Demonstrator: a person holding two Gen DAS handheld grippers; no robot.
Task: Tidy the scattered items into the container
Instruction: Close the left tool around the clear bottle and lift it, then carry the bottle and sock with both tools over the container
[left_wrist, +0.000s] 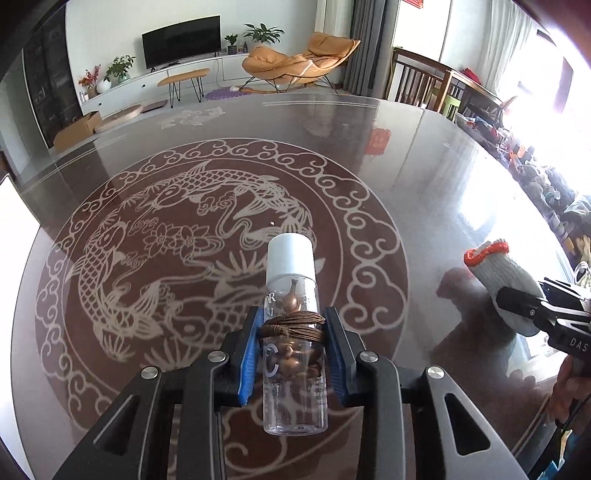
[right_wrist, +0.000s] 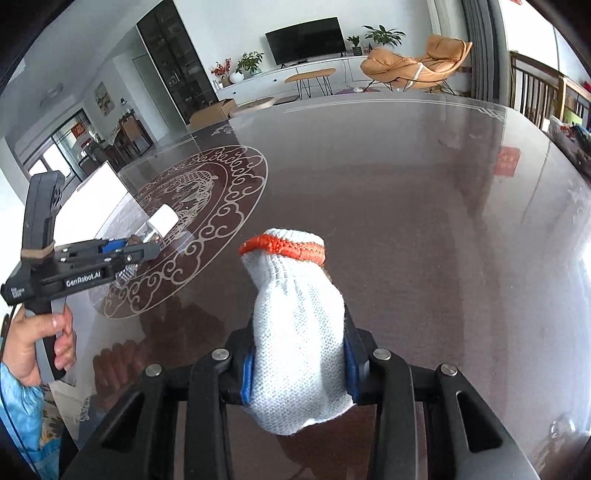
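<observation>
Left hand-held gripper (left_wrist: 291, 354) clamps a clear bottle (left_wrist: 293, 354); right hand-held gripper (right_wrist: 299, 369) pinches a glove (right_wrist: 295, 332), fingers apparently hidden.

Dark glossy counter (left_wrist: 388, 155), pale etched fish-and-cloud medallion (left_wrist: 207, 229) across near half. Red square reflection (left_wrist: 377, 141) on counter surface toward far side. Beyond counter: black television (left_wrist: 181, 41) on long white low cabinet (left_wrist: 155, 79), potted plants (left_wrist: 263, 34) along cabinet top, orange lounge chair (left_wrist: 299, 59) on thin black legs, small wooden bench (left_wrist: 183, 76) before cabinet, cardboard box (left_wrist: 77, 129) on floor. Wooden chairs (left_wrist: 421, 81) at right by bright window. Tall dark glass cabinet (right_wrist: 177, 59) against left wall.
</observation>
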